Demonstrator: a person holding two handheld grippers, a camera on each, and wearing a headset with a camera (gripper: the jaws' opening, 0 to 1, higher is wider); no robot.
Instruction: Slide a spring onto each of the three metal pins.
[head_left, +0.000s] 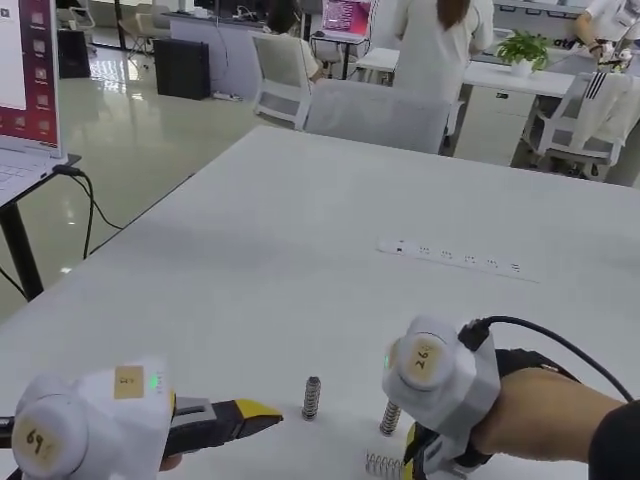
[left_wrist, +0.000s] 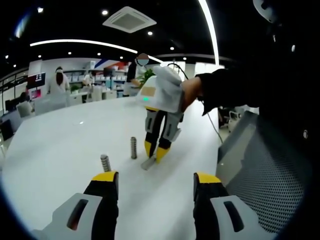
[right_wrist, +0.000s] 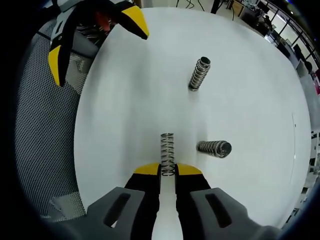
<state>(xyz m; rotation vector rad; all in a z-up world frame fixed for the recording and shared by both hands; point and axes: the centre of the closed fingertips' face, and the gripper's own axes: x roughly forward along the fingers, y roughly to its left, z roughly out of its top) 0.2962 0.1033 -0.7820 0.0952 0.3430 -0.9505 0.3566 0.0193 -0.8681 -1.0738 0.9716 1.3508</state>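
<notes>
L gripper (left_wrist: 156, 177) jaws apart; R gripper (left_wrist: 155, 154) tips at spring (left_wrist: 148, 163) nr two pins (left_wrist: 133, 148).

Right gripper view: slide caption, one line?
Right gripper pinches a loose spring on the white table; two spring-covered pins stand beyond.

The right gripper (head_left: 405, 460) carries a round sticker (head_left: 422, 357) reading 26; the left gripper (head_left: 260, 412) has a round label (head_left: 40, 440) reading 69

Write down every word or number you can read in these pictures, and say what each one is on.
"26": round sticker on the right gripper, which grips a spring.
"69": round label on the left gripper.
Small square label on the left gripper: too blurred to read.
Laptop screen text and power strip markings: too small to read.
</notes>
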